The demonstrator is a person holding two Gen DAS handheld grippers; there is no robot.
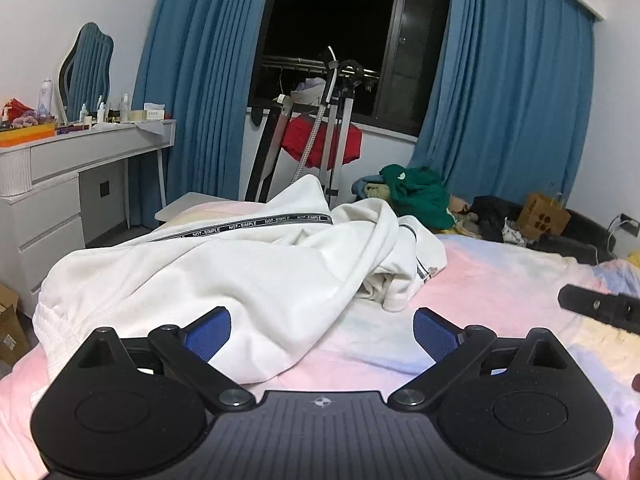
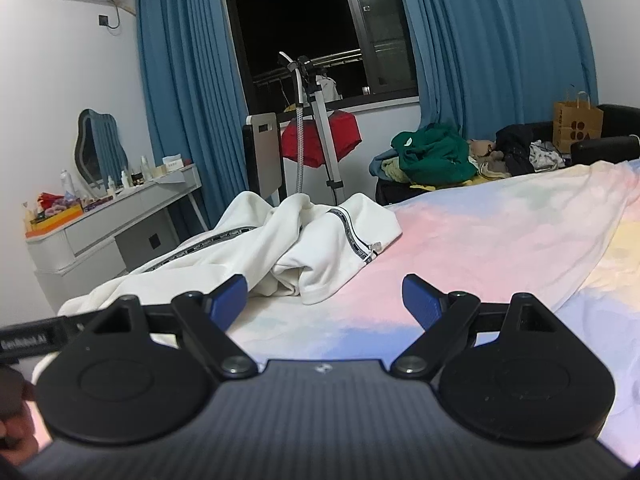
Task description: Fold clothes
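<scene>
A white garment [image 1: 224, 276], apparently track trousers with a black lettered stripe down the side, lies crumpled and unfolded on the bed [image 1: 500, 280]. It sits just ahead of the left tool [image 1: 322, 334], spreading forward and to its left, and ahead and to the left of the right tool [image 2: 324, 300].

Both tools are spread wide with nothing between their blue pads, hovering low over the pastel bedcover.

The cloth looks like thick, soft knit: light, limp, not slippery, and likely to sag and drag when lifted. The gathered elastic waistband [image 1: 52, 320], to the left of the left tool, and the ribbed cuff [image 2: 320, 294], just ahead of the right tool, look like the firmest places to pinch.

Beyond the bed, a green garment [image 2: 432, 156] tops a heap of other clothes.
</scene>
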